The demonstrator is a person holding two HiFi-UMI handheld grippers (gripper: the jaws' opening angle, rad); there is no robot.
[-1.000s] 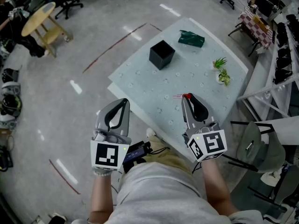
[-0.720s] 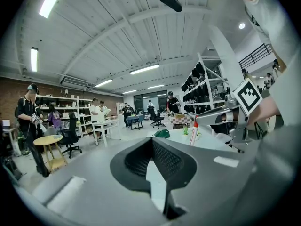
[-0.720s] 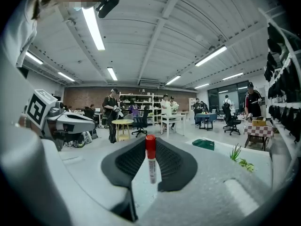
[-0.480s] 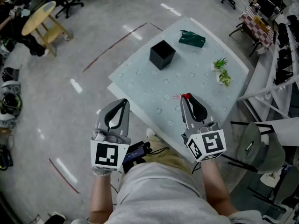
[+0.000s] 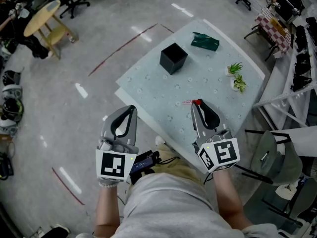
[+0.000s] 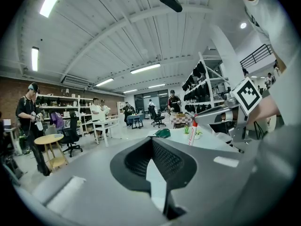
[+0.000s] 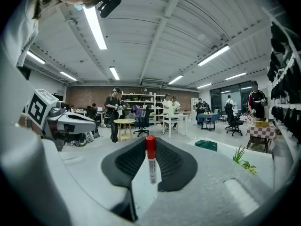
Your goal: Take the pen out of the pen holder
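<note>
The black square pen holder [image 5: 173, 58] stands at the far side of the pale table [image 5: 148, 78], apart from both grippers. My right gripper [image 5: 198, 106] hovers over the table's near edge, shut on a white pen with a red cap [image 5: 197, 102]. In the right gripper view the pen [image 7: 150, 161] stands upright between the dark pads [image 7: 129, 161]. From the left gripper view the same pen [image 6: 192, 132] shows at the right. My left gripper [image 5: 130, 110] hangs off the table's near left corner, shut and empty.
A dark green bag [image 5: 205, 41] lies at the table's far edge and a small green plant [image 5: 237, 78] stands at its right side. A round wooden table [image 5: 42, 19] is at the far left on the floor. A grey chair [image 5: 277, 155] stands to the right.
</note>
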